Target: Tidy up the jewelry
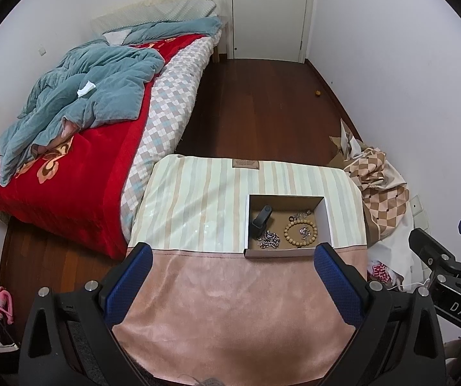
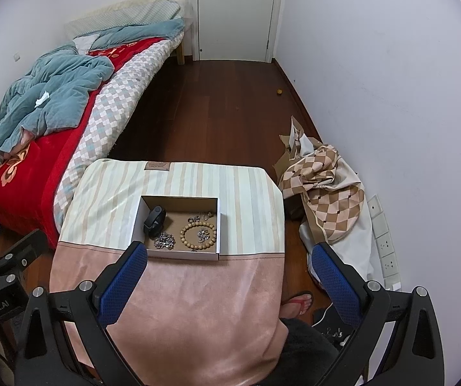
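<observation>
An open cardboard box (image 1: 327, 215) (image 2: 221, 225) sits on a cloth-covered table (image 1: 198, 199) (image 2: 108, 186). Inside lie a wooden bead bracelet (image 1: 300, 233) (image 2: 198, 234), a silver chain (image 1: 269, 240) (image 2: 164, 241), small metal pieces (image 1: 301, 215) (image 2: 202, 216) and a black band (image 1: 261, 217) (image 2: 155, 217). My left gripper (image 1: 233, 252) is open and empty, above the pink near part of the cloth, in front of the box. My right gripper (image 2: 229, 252) is open and empty, just in front of the box's near right corner.
A bed (image 1: 79, 148) (image 2: 37, 135) with red and blue-grey blankets stands left of the table. A crumpled checked cloth and paper (image 1: 381, 177) (image 2: 324, 177) lie on the wooden floor at the right wall. A foot in a sandal (image 2: 299, 302) is beside the table.
</observation>
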A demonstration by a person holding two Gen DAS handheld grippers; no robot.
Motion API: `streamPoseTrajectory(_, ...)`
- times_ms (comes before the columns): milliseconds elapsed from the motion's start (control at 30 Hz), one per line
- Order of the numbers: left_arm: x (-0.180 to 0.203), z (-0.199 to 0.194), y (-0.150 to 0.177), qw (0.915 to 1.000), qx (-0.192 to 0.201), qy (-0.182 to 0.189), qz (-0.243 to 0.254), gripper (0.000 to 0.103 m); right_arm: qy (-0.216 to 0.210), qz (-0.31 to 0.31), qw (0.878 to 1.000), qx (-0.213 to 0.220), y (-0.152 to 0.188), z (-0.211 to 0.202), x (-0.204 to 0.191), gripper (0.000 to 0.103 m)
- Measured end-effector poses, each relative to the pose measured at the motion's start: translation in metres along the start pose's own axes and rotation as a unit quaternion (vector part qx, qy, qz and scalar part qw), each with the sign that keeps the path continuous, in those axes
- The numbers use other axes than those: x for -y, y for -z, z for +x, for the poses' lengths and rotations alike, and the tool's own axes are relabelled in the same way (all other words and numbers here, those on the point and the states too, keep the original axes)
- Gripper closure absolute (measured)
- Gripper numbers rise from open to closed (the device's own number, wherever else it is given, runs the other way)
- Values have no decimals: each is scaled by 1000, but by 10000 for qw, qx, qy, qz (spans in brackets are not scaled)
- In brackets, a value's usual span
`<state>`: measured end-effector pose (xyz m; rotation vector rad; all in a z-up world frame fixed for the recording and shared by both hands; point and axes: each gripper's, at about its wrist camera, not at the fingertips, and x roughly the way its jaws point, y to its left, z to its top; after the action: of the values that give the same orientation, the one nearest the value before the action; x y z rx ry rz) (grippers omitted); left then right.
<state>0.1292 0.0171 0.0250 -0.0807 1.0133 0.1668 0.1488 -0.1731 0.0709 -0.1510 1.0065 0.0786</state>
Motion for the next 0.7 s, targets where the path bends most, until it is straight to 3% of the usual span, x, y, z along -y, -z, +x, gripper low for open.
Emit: streamPoseTrajectory(700,2,-8,2,10000,76,18,23,1,-5,10,10000,14,0,-6,2,0)
